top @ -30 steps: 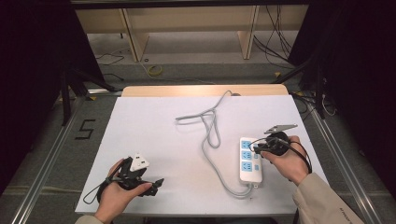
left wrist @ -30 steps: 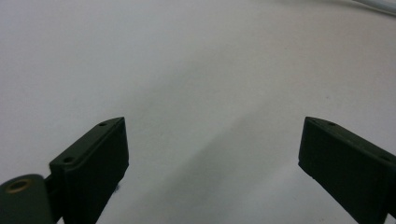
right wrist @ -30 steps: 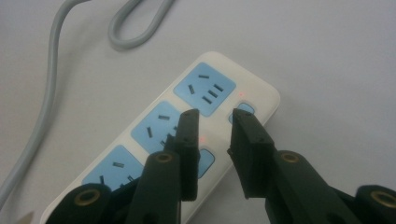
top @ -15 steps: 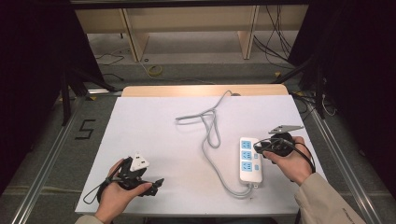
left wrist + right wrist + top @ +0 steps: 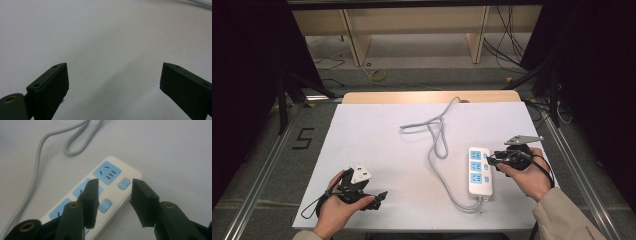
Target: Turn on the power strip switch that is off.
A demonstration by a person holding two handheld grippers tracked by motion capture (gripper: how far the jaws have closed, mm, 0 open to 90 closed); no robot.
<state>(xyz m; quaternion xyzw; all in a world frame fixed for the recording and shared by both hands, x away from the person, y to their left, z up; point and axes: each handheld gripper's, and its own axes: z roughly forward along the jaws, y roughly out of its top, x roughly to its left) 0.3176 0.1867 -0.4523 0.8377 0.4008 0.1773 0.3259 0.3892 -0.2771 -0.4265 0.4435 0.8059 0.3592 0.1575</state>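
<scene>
The right hand-held gripper (image 5: 113,192), jaws just widening, straddles the power strip's (image 5: 100,192) switches ungripped; the left hand-held gripper (image 5: 113,80) waits open.

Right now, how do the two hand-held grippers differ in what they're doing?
The right gripper sits at the white power strip, its fingers straddling the strip's switch-side edge; they have just been opening. The left gripper rests over bare white table, fingers spread wider with nothing between them. The right one points left toward the strip; the left one points right. Both are black, two-fingered, hand-held and open.
</scene>
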